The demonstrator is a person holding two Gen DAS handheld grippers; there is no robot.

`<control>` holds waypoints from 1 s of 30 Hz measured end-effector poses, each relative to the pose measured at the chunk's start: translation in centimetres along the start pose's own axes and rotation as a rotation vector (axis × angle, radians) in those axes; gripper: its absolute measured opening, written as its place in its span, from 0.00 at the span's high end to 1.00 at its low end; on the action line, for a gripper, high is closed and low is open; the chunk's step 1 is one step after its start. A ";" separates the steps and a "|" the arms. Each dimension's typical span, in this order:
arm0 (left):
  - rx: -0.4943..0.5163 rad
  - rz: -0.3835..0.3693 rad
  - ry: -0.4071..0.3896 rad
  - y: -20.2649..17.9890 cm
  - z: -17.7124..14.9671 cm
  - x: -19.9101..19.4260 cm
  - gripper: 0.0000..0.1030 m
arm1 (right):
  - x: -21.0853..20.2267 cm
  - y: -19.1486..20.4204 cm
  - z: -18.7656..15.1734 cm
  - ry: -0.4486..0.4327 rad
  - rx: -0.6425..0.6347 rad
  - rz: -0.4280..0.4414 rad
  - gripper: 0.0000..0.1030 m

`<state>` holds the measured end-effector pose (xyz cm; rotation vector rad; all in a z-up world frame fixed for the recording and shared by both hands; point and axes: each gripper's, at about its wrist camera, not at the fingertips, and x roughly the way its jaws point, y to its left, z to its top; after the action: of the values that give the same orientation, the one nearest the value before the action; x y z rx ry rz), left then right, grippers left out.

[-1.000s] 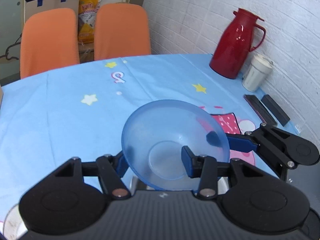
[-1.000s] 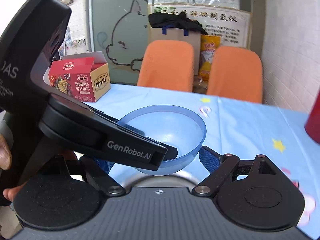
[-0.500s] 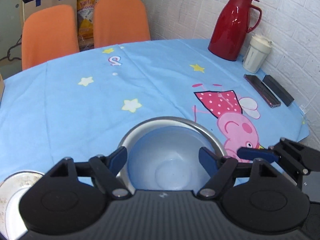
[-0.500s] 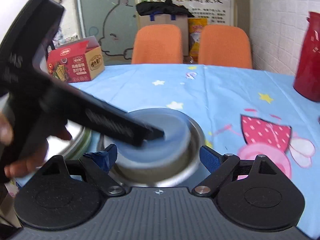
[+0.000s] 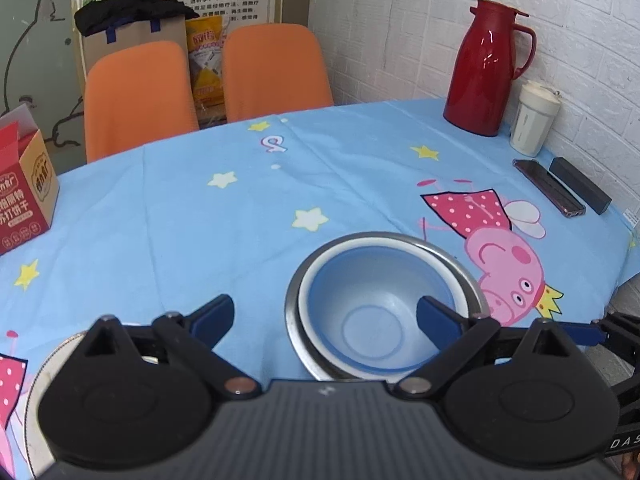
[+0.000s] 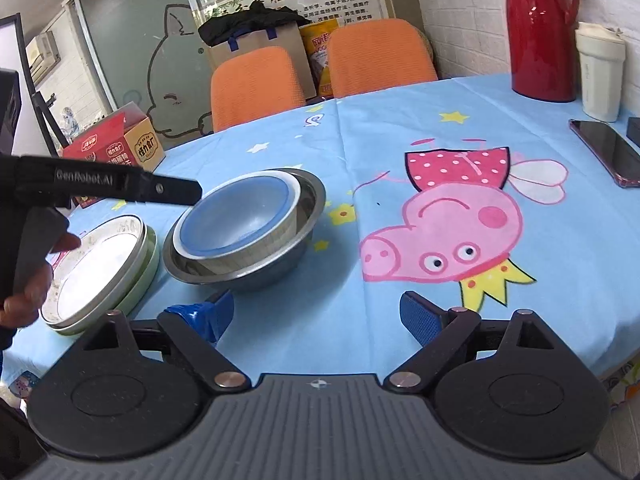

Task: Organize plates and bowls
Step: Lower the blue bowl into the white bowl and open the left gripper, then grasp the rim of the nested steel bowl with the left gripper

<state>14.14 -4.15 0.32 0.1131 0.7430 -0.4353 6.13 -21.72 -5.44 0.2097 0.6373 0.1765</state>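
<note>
Left gripper (image 5: 324, 318) jaws just opened, released; its right finger seems inside the blue bowl (image 5: 372, 308): withdrawing could snag and tip it.

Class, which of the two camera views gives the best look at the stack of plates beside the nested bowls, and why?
The right wrist view: the stack of plates shows almost whole there, a white plate on a green one, left of the metal bowl. The left wrist view shows only a sliver of the plates' rim, mostly hidden behind the left gripper, whose jaws have just been opening.
</note>
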 end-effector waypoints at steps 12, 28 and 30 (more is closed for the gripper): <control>0.001 0.034 0.053 1.6 1.5 2.5 0.03 | 4.8 0.9 4.6 -0.012 -0.031 0.016 0.24; -0.006 -0.010 0.173 2.2 2.0 8.3 0.04 | 8.8 1.8 4.3 0.065 -0.054 -0.019 0.24; 0.000 -0.002 0.183 2.1 1.9 8.6 0.04 | 8.8 2.2 4.1 0.060 -0.087 -0.036 0.23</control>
<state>21.84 -5.65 -4.25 0.1535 0.9233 -0.4306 15.35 -18.11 -6.74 0.1090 0.6911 0.1756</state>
